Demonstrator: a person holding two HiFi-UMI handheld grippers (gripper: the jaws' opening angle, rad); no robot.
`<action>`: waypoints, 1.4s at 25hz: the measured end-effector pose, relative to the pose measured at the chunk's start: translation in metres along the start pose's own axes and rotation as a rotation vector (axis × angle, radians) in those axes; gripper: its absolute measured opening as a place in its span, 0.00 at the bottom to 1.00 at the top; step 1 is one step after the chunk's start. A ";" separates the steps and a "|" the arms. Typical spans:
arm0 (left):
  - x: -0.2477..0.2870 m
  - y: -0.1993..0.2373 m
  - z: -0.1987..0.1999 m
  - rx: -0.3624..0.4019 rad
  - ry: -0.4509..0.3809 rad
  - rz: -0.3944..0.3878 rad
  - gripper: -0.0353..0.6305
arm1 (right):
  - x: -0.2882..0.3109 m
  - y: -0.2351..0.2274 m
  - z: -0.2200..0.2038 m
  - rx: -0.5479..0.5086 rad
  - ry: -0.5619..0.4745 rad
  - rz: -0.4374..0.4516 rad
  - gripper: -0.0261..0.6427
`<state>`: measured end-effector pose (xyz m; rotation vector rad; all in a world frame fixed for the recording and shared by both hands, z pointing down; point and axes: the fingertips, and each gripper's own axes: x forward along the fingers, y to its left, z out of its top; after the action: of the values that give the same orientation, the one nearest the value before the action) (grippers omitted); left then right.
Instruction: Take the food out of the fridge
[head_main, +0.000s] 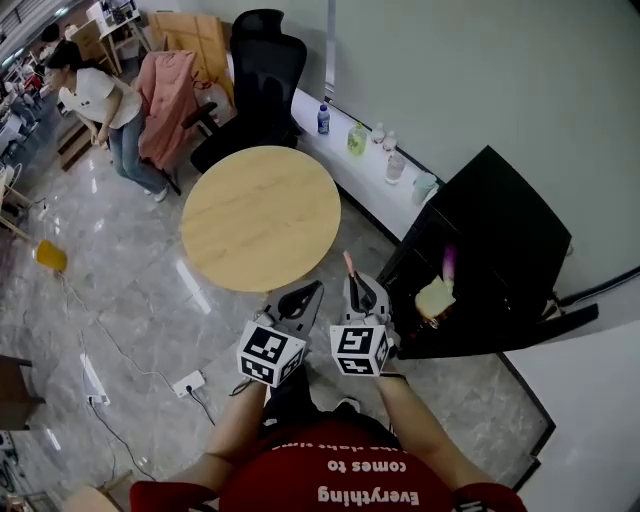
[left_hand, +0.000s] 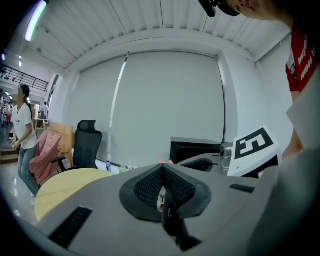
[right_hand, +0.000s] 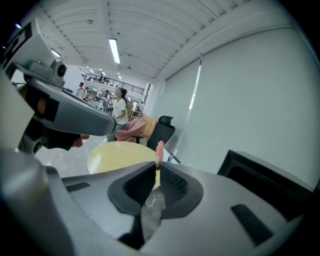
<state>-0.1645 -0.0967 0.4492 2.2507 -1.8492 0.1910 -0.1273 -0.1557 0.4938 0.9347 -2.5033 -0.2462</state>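
My right gripper (head_main: 355, 286) (right_hand: 156, 170) is shut on a thin pink food stick (head_main: 349, 264) (right_hand: 160, 149) in clear wrap, whose tip pokes out past the jaws. It hovers just off the near edge of the round wooden table (head_main: 260, 215) (right_hand: 120, 155). Close beside it on the left, my left gripper (head_main: 303, 296) (left_hand: 161, 172) is shut, with nothing seen in it. The black fridge (head_main: 500, 230) (left_hand: 195, 150) stands open at the right. A yellow food item (head_main: 435, 297) and a pink item (head_main: 449, 262) sit inside.
The fridge door (head_main: 500, 335) lies swung open near my right arm. Behind the table are a black office chair (head_main: 262, 70), a pink garment (head_main: 165, 100) and a person (head_main: 100, 100). Bottles (head_main: 357, 138) line a white ledge. A power strip (head_main: 188, 382) and cables lie on the floor.
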 end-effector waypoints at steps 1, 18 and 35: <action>-0.001 0.017 -0.001 0.013 0.007 0.008 0.06 | 0.014 0.009 0.007 -0.026 -0.001 0.009 0.08; -0.043 0.227 -0.046 -0.032 0.093 0.042 0.06 | 0.246 0.160 -0.076 -0.608 0.331 0.202 0.09; -0.044 0.243 -0.093 -0.102 0.187 0.055 0.06 | 0.277 0.210 -0.169 -0.845 0.477 0.423 0.09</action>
<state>-0.4075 -0.0756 0.5502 2.0405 -1.7827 0.2983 -0.3531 -0.1804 0.8067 0.0909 -1.8051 -0.7559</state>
